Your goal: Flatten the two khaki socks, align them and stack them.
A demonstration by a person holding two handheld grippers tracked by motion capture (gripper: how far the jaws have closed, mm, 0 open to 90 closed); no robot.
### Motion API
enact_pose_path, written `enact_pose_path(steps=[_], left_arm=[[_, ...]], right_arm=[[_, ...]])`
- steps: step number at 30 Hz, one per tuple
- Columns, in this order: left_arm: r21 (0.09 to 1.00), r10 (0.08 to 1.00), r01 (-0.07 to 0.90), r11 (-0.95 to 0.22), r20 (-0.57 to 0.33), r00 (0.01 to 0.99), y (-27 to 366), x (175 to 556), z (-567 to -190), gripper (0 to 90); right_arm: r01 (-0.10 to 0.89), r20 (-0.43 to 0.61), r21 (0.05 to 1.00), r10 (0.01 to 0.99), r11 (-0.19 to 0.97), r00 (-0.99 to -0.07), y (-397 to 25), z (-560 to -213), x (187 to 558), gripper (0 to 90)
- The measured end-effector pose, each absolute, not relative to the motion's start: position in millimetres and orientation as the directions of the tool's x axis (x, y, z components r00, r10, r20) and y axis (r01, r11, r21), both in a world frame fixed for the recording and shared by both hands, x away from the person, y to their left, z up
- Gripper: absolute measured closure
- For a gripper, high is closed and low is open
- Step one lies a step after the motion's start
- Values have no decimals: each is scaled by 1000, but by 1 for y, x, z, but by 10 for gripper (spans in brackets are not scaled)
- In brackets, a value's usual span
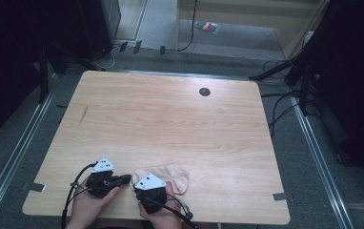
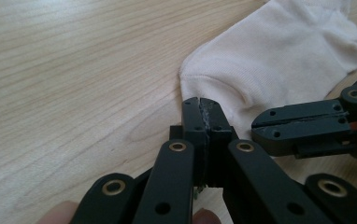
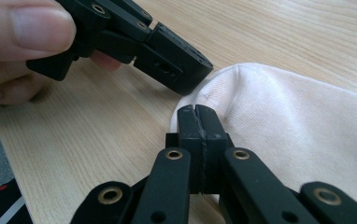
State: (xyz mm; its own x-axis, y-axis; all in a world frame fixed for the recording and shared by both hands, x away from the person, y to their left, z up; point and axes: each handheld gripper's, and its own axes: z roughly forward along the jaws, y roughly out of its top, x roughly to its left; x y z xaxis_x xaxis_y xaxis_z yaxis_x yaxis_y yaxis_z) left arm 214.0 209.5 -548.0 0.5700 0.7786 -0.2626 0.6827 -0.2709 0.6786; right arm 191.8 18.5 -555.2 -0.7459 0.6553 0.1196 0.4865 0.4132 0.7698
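Note:
A pale cream sock lies flat on the wooden table, close to its front edge. My left gripper comes in from the left, jaws shut, tips touching the sock's left edge. In the left gripper view its tips show no cloth between them. My right gripper is shut too, with its tips at the same edge of the sock. The two grippers nearly meet: the left gripper is just beyond the right one, and the right gripper sits beside the left.
A dark round grommet sits in the table's far part, and a dark streak marks its left side. A hand holds the left gripper. Cables and black stand legs lie on the floor past the right and far edges.

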Motion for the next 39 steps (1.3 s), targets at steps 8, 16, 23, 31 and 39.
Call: enact_pose_path(steps=[8,16,23,31,39], left_arm=[[686,770,675,-271,-266,580,211,214,-550,900],[692,768,669,-271,-263,584,211,214,-550,900],[697,768,664,-271,-259,586,211,215,-551,900],[698,771,665,-264,-261,581,211,215,-551,900],[742,758,645,-184,-310,573,224,216,-545,900]], right_arm=[[524,218,797,665,302,-714,-12,-542,199,888],[556,160,809,837,192,-523,-90,-528,224,900],[606,119,756,859,247,-498,-100,-544,231,900],[608,141,772,881,187,-451,-112,-543,233,900],[543,159,822,846,172,-509,-114,-521,219,894]])
